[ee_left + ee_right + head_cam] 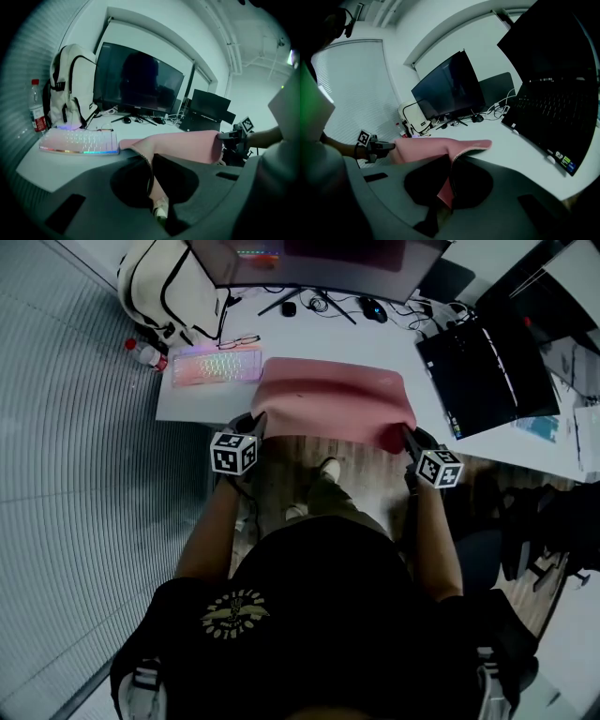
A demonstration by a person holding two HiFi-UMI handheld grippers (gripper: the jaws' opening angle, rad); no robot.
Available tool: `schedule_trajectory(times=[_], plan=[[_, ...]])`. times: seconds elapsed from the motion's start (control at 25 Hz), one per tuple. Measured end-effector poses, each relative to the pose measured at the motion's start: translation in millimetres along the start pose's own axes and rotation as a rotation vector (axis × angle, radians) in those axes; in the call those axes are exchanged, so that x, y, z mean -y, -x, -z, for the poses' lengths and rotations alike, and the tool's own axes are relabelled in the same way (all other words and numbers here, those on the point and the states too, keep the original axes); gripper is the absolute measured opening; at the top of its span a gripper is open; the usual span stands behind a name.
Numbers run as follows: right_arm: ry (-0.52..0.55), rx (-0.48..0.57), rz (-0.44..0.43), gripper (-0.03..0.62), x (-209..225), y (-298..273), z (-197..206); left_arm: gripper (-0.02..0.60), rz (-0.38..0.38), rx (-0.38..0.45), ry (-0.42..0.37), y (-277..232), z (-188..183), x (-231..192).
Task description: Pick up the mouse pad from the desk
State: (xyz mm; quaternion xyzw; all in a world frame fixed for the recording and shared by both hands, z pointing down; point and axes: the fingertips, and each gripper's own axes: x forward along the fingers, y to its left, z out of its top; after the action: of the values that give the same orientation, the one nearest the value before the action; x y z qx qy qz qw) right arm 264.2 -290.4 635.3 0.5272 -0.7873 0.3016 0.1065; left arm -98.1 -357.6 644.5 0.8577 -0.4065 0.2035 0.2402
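My left claw [253, 424] is clenched on the near left corner of the pink, soft rectangular mouse pad [333, 395]; in the left gripper view the pad's stitched edge runs down between the closed jaws. My right claw [411, 435] is clamped the same way on the near right corner, and the right gripper view shows the pink sheet pinched between its jaws too. Neither claw is empty.

Between the two claws the pad hangs as a shallow sling. Its near edge is drawn out past the front edge of the white tabletop [403, 341] and sits over the wooden floor [361, 460], at 6 o'clock from the rest of the pad. The far edge reaches toward 12 o'clock over the tabletop; I cannot tell whether it rests there or floats just clear.

Outward from the pad, a backlit white keyboard [217, 366] lies just beside it at 10 o'clock, an open black laptop [483, 371] at 3 o'clock, and a large dark monitor [319, 259] at 12 o'clock.

I judge the grasp done and the lift well under way. What is left is getting the far edge plainly clear of the tabletop without dragging the keyboard.
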Motion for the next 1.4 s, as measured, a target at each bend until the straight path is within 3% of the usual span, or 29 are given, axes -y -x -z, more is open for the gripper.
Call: schedule_trajectory(times=[0.52, 1.4], plan=[[0.045, 0.182, -0.032, 0.015, -15, 24, -95, 0.023, 0.021, 0.18, -0.041, 24, -105, 11], [0.132, 0.376, -0.141, 0.017, -100, 89, -202, 0.023, 0.042, 0.391, -0.119, 130, -224, 27]])
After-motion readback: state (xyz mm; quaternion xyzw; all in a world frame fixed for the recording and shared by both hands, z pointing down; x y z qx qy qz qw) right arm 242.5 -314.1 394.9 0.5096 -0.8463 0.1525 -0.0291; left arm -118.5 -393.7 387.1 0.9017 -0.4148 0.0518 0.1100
